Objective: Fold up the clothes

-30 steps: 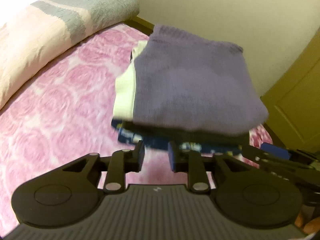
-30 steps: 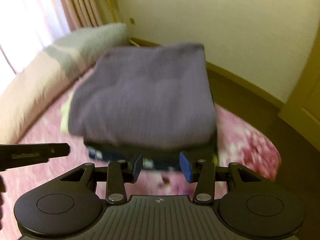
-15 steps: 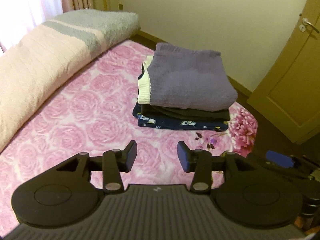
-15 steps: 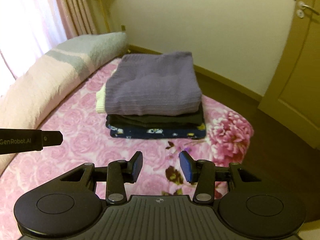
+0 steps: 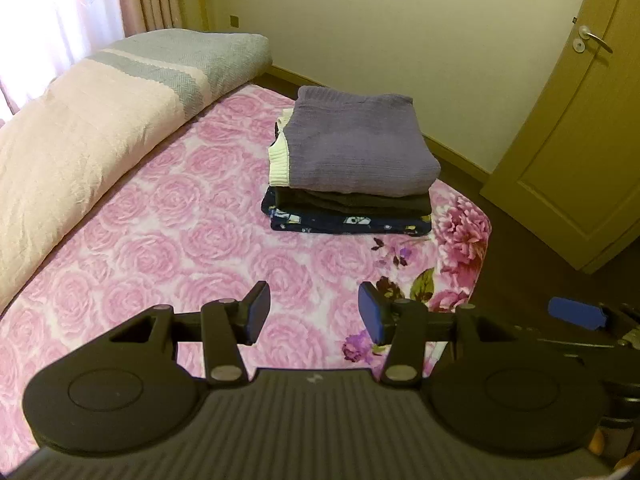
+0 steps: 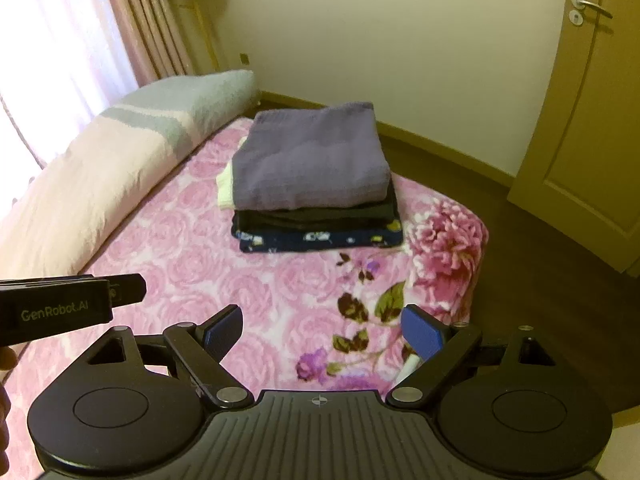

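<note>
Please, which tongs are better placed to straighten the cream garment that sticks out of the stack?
Probably the left tongs. The cream garment pokes out beneath the purple sweater on the stack's left side, toward them. The right tongs sit toward the opposite side. Both are opening, holding nothing.

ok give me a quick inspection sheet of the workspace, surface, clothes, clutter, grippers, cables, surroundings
surface: pink rose-patterned bed cover, flat, with a larger flower print at its far right corner.
job's things: one stack of folded clothes on the cover: purple knit on top, a cream edge showing at its left, a dark garment under it, a navy patterned one at the bottom.
clutter: nothing seen.
grippers: left gripper and right gripper both short of the stack, jaws opening, nothing between them.
cables: nothing seen.
surroundings: rolled pink and grey bedding along the left, curtains, cream wall, dark floor, closed door on the right.
</note>
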The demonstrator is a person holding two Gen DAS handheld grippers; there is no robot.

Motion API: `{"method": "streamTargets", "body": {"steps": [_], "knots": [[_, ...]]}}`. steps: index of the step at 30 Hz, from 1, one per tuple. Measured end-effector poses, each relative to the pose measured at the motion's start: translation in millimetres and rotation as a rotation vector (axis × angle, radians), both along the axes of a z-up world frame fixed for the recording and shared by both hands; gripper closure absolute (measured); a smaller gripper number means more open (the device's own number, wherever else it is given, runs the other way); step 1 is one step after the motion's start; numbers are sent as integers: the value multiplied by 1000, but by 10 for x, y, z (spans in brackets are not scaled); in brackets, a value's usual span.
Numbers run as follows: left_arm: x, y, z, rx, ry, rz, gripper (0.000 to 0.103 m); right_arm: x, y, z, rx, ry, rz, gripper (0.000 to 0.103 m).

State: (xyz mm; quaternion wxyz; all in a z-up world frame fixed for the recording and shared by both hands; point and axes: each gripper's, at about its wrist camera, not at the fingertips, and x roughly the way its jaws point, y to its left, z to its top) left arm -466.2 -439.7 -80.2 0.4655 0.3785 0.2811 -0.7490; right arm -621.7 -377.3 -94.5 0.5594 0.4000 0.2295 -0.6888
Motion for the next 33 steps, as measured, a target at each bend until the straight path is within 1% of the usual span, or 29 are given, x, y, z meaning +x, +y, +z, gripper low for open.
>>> {"method": "streamTargets", "body": {"steps": [4,11,15,21,28,33], "knots": [[-84,40,5,6,-8,13,58,-48,3,-4,34,8,9,14],[-229,77,-5,-2,-34,34,57,-163,1,-8,53,17,44,14],[-280,104,-33,-2,-43,39,57,-223,26,0,46,13,55,14],[-308,157,-76,3,-32,45,57,-314,35,-16,64,4,60,14],[-306,185,-83,-30,-23,74,57,-399,24,-37,84,-6,68,14],[-343,187,-121,-24,-26,76,56,-463,17,-87,99,-9,64,14]]}}
